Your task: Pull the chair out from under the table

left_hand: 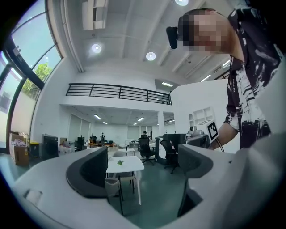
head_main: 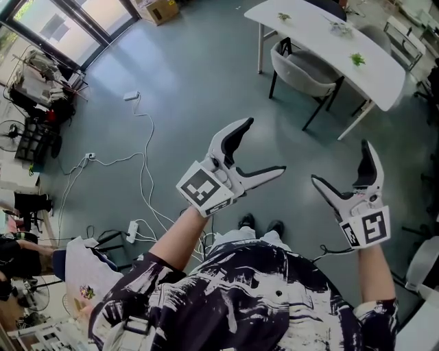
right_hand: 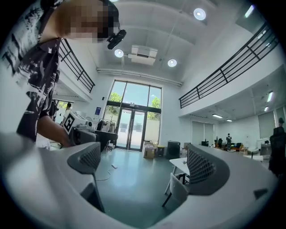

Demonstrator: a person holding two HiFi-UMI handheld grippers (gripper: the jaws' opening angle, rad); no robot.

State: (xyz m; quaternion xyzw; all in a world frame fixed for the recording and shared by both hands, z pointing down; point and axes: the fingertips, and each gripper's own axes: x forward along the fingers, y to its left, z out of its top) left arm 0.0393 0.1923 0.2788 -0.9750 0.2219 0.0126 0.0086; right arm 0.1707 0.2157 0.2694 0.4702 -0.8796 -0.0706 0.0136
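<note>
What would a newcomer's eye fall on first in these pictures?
Two white grippers fill the head view's foreground: the left gripper and the right gripper, both open and empty. Beyond them, upper right, a grey chair sits tucked under a long white table. White cables trail across the floor at left.

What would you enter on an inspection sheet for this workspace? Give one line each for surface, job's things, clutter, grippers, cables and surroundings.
Surface: grey-green floor.
Job's things: chair partly under table, untouched.
Clutter: three small plants on table; box on floor.
Grippers: left gripper and right gripper open, empty, apart from chair.
Cables: white cable and power strip on floor.
Surroundings: glass doors; equipment rack at left.
</note>
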